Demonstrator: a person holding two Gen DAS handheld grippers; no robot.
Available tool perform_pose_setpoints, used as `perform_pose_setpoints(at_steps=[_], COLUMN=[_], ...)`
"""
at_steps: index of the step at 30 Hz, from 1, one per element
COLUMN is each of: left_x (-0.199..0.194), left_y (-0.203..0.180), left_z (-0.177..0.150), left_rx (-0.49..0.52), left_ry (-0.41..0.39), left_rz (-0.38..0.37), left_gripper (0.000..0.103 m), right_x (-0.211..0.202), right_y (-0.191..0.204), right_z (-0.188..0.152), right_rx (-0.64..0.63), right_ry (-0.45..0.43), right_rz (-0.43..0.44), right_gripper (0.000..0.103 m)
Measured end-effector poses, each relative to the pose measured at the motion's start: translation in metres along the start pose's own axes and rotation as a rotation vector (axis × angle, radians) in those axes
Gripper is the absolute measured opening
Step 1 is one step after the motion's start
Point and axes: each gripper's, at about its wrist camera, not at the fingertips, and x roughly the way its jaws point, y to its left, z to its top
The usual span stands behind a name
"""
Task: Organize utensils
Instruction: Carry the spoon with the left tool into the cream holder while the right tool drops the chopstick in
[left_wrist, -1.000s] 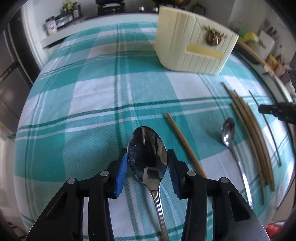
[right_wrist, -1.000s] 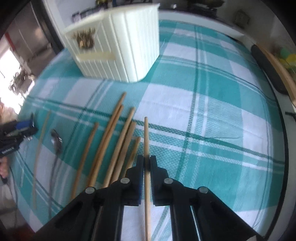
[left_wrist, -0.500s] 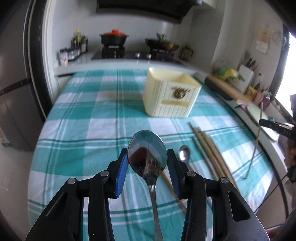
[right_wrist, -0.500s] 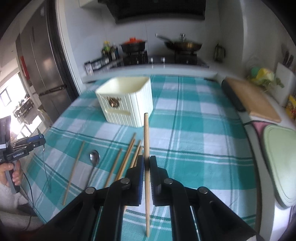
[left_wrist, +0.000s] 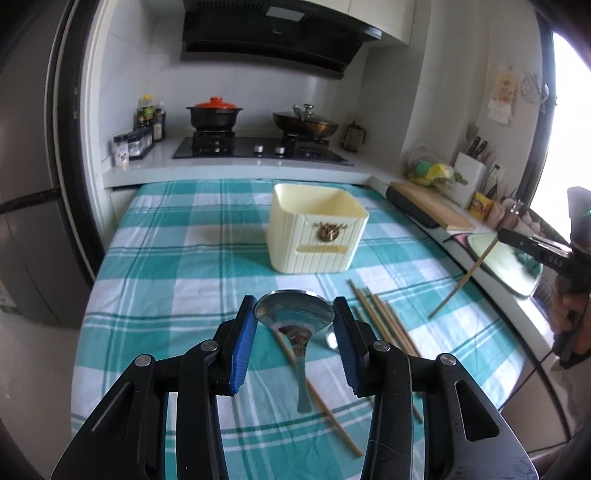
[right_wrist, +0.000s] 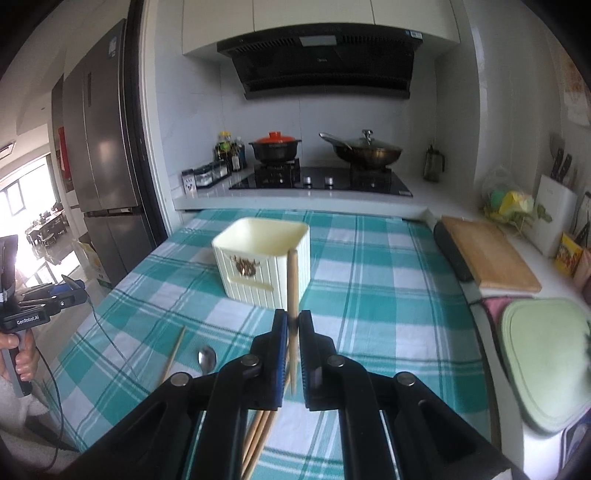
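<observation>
Two grippers raised over the checked tablecloth (left_wrist: 166, 258), left gripper (left_wrist: 294, 326) clamped on a spoon (left_wrist: 294, 317) by its bowl, right gripper (right_wrist: 291, 332) pinching one chopstick (right_wrist: 292, 288) upright, cream holder (left_wrist: 317, 229) beyond, loose chopsticks (left_wrist: 384, 317) lying on the cloth.

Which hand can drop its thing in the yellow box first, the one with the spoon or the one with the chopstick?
Probably the right. The right gripper holds a chopstick upright, its tip near the box rim. The left gripper holds the spoon by its bowl, farther back from the box.
</observation>
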Motion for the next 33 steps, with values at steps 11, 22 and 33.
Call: perform_pose_setpoints(at_steps=[11, 22, 33], left_x=[-0.005, 0.075, 0.2], left_y=[-0.009, -0.012, 0.002], left_z=[0.12, 0.21, 0.19], left_rx=[0.048, -0.036, -0.072], left_ry=[-0.1, -0.203, 0.047], left_rz=[-0.061, -0.011, 0.056], left_gripper=[0.042, 0.042, 0.042], right_x=[0.014, 0.077, 0.214], right_y=[0.005, 0.01, 0.008], right_z=[0.082, 0.154, 0.128], right_rx=[-0.056, -0.031, 0.001], right_ry=[-0.065, -0.252, 0.098], right_rz=[0.03, 0.085, 0.089], right_gripper=[0.007, 0.007, 0.007])
